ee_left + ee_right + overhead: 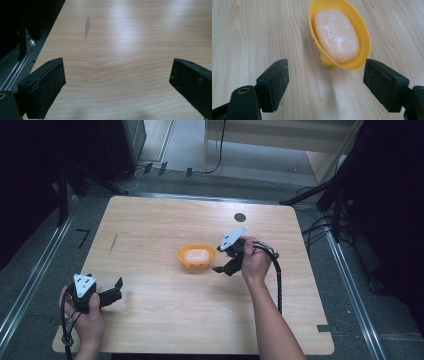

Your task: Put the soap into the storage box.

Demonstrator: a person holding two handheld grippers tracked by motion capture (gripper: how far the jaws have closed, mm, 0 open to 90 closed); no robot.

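Soap bar [336, 35] lying in the yellow dish [364, 37] at worktop [165, 320] centre. Right gripper [226, 257], at the dish's 3 o'clock, stands wide and empty, apparently clear of it. Left gripper [114, 291], wide, idles at 7 o'clock. Placement seems done; withdrawal remains.

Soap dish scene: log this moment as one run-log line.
right gripper: open, empty, just short of soap dish | soap: lying in dish | left gripper: open, empty, over bare table
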